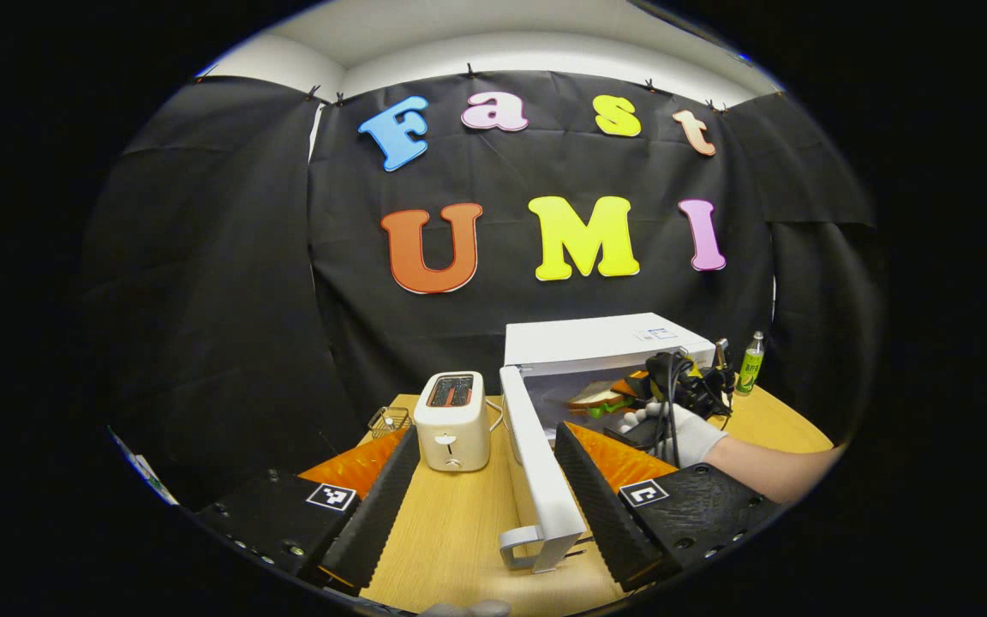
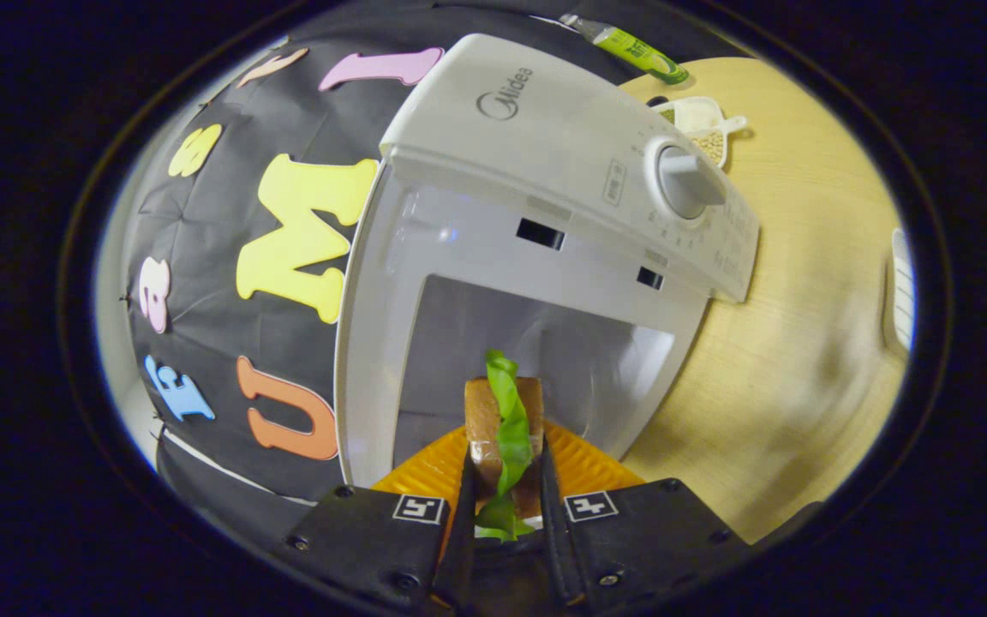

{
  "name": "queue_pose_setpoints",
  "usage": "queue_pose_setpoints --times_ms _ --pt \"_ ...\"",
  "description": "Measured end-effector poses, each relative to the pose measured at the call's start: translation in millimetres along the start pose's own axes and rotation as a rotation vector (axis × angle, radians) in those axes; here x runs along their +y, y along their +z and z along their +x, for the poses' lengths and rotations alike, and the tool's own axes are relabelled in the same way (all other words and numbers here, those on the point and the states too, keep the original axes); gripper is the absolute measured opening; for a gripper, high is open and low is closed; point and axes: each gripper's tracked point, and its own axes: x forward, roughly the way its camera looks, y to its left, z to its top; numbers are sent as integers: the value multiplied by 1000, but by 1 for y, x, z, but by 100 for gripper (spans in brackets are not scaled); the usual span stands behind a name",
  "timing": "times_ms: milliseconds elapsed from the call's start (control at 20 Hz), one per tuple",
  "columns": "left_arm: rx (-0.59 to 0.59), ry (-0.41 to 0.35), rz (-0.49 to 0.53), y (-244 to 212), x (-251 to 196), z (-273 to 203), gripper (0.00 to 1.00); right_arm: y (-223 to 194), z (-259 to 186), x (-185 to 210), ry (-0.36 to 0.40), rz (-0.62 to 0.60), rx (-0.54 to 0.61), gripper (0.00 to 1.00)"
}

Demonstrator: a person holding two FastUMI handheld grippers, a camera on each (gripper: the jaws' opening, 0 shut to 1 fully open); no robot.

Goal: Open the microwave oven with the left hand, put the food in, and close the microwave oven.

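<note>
The white microwave [image 1: 605, 341] stands at the back of the table with its door [image 1: 536, 454] swung open toward me, handle [image 1: 521, 542] nearest. My left gripper [image 1: 487, 433] is open, its fingers wide apart either side of the door edge, touching nothing. A gloved hand [image 1: 682, 431] holds my right gripper at the oven's opening with the sandwich [image 1: 598, 396]. In the right gripper view, my right gripper [image 2: 506, 454] is shut on the sandwich [image 2: 504, 411], bread with a green leaf, just in front of the open cavity [image 2: 545, 343].
A white toaster [image 1: 452, 420] stands left of the open door, with a small wire basket [image 1: 389, 420] behind it. A green bottle [image 1: 750, 362] and a small white dish of beans [image 2: 703, 128] sit right of the microwave. The control knob [image 2: 686, 180] juts out.
</note>
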Motion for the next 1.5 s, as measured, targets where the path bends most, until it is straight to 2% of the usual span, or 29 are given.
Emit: queue_pose_setpoints --times_ms 150,200,250,300,350,400,450,500,550,600,650,700,750,800,850,900,950,1000,1050,1100,1300,1500 --pt "0 14 -29 -8 11 7 96 -17 22 -4 -8 -12 -10 38" --pt "8 22 -26 -12 14 9 95 -21 29 -11 -22 -15 -14 30" --pt "15 31 -15 -17 16 10 95 -22 35 -17 -38 -15 -20 30" --pt "17 35 -8 -19 18 9 96 -22 41 -24 -49 -22 -31 39" --pt "8 36 -8 -18 18 6 96 -23 45 -24 -41 -21 -37 31" --pt "-7 38 -17 -16 18 4 96 -25 47 -24 -46 -33 -36 32" --pt "-20 38 -31 -15 19 4 96 -26 48 -26 -56 -67 -34 42" --pt "-20 38 -45 -16 20 3 95 -26 49 -28 -65 -120 -41 34" --pt "-16 40 -54 -20 20 3 95 -25 49 -36 -96 -208 -42 48" --pt "-15 49 -56 -23 23 3 96 -25 49 -44 -123 -313 -34 41" --pt "-14 55 -57 -25 26 4 96 -27 47 -46 -134 -383 -28 55" --pt "-13 61 -63 -27 27 4 96 -27 47 -48 -146 -463 -23 73" --pt "-11 64 -70 -31 29 5 96 -27 44 -48 -150 -530 -16 82" --pt "-10 69 -76 -32 29 5 96 -24 41 -49 -164 -595 -22 83" --pt "-6 73 -77 -35 32 5 96 -21 39 -45 -174 -680 -36 90" --pt "-2 77 -76 -38 33 4 96 -17 36 -43 -183 -748 -45 93" --pt "0 80 -77 -40 34 5 96 -11 32 -42 -194 -816 -57 89" --pt "-1 78 -81 -40 33 6 96 -7 32 -41 -204 -888 -73 97" --pt "-3 81 -83 -40 34 4 96 -2 32 -37 -214 -951 -90 89" --pt "-6 82 -83 -39 35 4 96 1 30 -32 -209 -1013 -108 97" --pt "-16 98 -75 -38 39 -1 96 -7 15 -21 -153 -1056 -75 97" --pt "-25 109 -53 -31 42 -5 96 -9 -18 2 -91 -1097 -56 98"
